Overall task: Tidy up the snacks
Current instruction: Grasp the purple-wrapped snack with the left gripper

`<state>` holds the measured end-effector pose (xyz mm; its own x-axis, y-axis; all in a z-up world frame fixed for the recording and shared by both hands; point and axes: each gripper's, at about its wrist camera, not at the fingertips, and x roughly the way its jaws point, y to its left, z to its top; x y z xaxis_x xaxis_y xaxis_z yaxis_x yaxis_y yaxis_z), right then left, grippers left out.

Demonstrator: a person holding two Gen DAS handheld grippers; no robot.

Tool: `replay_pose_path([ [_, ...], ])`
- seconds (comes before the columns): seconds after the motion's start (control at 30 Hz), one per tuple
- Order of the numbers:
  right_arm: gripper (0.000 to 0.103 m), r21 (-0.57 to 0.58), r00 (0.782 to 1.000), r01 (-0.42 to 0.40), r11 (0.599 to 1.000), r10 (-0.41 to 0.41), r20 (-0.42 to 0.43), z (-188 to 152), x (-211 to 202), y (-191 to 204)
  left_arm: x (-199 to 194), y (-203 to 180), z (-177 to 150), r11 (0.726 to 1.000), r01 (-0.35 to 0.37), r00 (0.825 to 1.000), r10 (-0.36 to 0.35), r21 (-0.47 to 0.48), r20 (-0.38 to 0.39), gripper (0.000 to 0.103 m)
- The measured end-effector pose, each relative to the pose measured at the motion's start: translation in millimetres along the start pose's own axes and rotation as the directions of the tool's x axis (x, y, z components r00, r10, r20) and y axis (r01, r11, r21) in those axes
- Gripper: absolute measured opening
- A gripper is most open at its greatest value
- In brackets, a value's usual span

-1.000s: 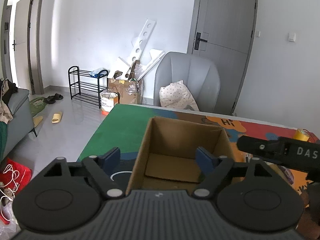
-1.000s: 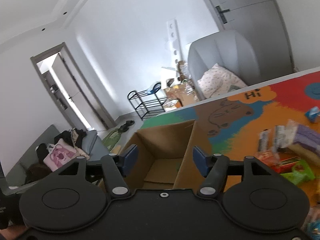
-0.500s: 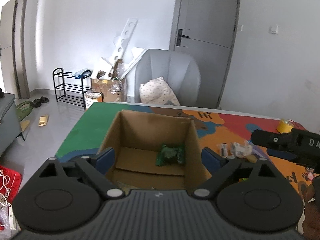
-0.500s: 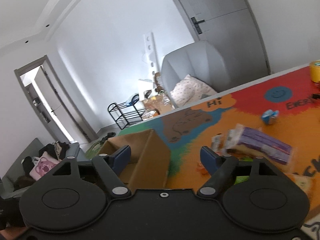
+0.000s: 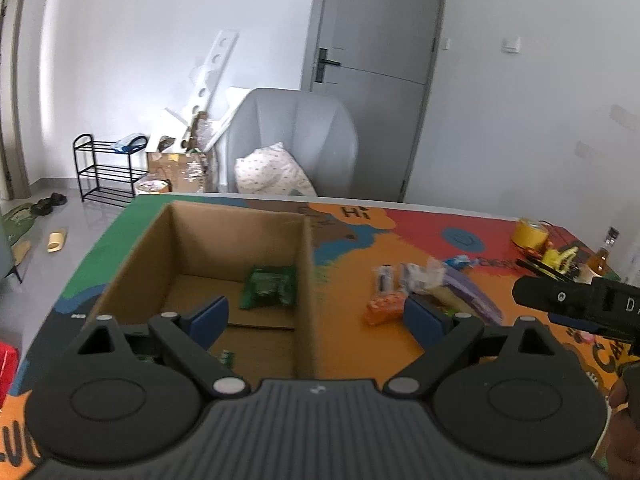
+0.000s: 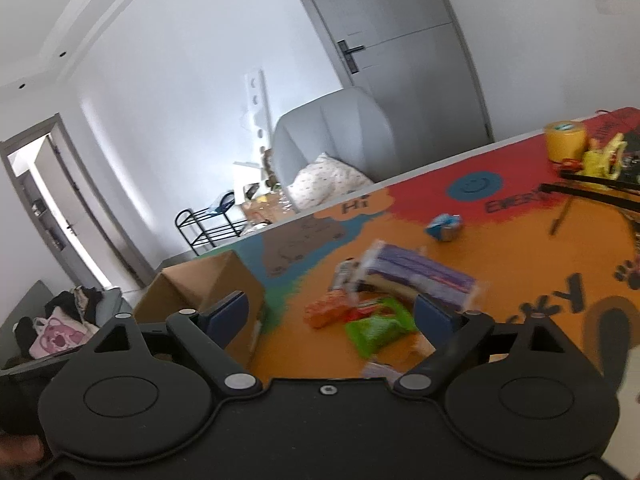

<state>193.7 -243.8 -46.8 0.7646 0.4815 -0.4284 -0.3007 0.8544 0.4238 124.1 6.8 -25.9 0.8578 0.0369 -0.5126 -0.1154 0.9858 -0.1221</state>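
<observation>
Left gripper (image 5: 316, 314): fingers spread wide, holding nothing, hovering over the near right wall of the cardboard box (image 5: 224, 264). The left finger sits over the box interior, the right finger over the tabletop (image 5: 352, 280) outside it.

The box is open-topped, at the left end of the colourful tabletop. A dark green snack pack (image 5: 269, 287) lies on the box floor against the right wall. A small green item at the near edge of the floor is mostly hidden by the gripper.

Right gripper (image 6: 334, 314): fingers spread wide, nothing between them, above the loose snack pile right of the box. Bright green packet (image 6: 378, 330) is nearest the fingers, orange packet (image 6: 330, 312) just to its left, and a purple-and-cream wrapped pack (image 6: 420, 276) beyond them, all close together. Small blue wrapped snack (image 6: 445, 227) sits apart, farther back.

Yellow tape roll (image 6: 566, 141) at the far right. Grey chair (image 5: 296, 136) with a dotted pillow behind the tabletop. Right view is motion-blurred.
</observation>
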Motion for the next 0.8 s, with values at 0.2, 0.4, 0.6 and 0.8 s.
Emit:
replay_pose_path([
  [0.2,0.091,-0.003,0.999,0.024,1.000,-0.024,0.023,-4,-17,-22,3,-28,-6,0.999,0.046,0.999,-0.046,0.026,-0.005,0.094],
  [0.4,0.086,0.022,0.998,0.054,0.998,-0.055,0.039,-6,-26,-43,7,-52,-14,0.994,0.092,0.996,-0.091,0.051,-0.016,0.094],
  [0.6,0.074,0.044,0.997,0.069,0.997,-0.070,0.025,-10,-26,-64,17,-68,-23,0.991,0.118,0.993,-0.116,0.058,-0.028,0.093],
  [0.8,0.065,0.058,0.996,0.082,0.995,-0.083,0.011,-13,-19,-80,34,-82,-31,0.989,0.133,0.990,-0.129,0.062,-0.053,0.090],
])
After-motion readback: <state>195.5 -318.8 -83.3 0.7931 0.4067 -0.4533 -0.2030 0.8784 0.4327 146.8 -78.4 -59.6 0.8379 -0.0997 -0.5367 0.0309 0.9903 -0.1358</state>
